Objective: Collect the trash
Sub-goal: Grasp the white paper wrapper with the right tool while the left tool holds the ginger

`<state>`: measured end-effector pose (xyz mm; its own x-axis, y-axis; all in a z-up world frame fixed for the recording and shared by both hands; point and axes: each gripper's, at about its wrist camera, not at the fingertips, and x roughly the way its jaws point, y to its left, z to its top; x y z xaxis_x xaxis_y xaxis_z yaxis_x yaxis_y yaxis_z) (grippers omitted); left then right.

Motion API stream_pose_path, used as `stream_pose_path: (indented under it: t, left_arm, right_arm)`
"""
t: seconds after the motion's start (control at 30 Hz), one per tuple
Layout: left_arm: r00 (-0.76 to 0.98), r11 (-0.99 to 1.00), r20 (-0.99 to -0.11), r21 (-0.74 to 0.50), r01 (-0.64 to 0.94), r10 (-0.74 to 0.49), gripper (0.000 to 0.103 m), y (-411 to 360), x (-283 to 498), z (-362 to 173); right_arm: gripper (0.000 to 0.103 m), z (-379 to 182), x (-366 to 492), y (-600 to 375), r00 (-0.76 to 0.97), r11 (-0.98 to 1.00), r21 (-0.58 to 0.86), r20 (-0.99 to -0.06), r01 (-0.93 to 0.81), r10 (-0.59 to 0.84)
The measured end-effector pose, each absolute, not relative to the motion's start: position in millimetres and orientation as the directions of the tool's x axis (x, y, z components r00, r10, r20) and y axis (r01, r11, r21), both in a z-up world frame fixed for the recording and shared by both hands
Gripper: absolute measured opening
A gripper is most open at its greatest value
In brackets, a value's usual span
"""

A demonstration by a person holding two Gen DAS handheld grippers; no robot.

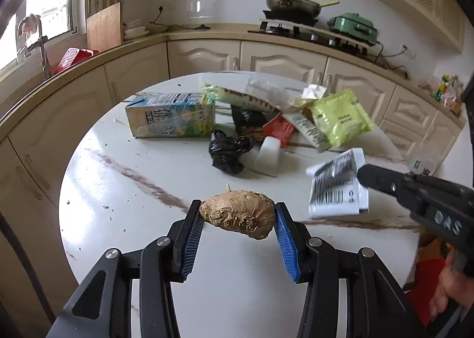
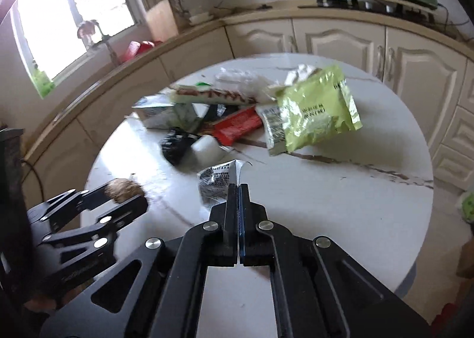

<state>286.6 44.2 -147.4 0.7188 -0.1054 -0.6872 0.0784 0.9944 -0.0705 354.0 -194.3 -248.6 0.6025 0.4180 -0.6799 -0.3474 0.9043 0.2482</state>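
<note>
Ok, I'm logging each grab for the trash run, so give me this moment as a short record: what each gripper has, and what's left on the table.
left gripper: shut on brown lump, lifted off the table
right gripper: shut on silver wrapper
left on table: carton, black bag, green pouch, red wrapper, white block

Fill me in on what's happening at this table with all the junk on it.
A person is clearing trash off a round white table with two hand-held grippers. The left gripper is clamped on a brown, lumpy root-like scrap, held just above the tabletop. The right gripper is shut on a silver wrapper with a barcode. A heap remains at the far side: a milk carton, a black bag and a green pouch.
</note>
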Motion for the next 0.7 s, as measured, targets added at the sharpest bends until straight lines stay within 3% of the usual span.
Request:
stream_pose_path:
  t: [0.5,0.7]
  left_arm:
    - [0.688,0.995,-0.718,-0.057,0.084,-0.099,0.044,28,252,-153]
    - [0.68,0.996,-0.728,-0.052,0.078,-0.091,0.044,35,254,-158]
  right_arm:
    - [0.002,-251,311,-180,0.507,0.849,0.287,-0.701,-0.444,0.502]
    - [0.008,-262,315,-174,0.46,0.82,0.352,-0.696,-0.451,0.552]
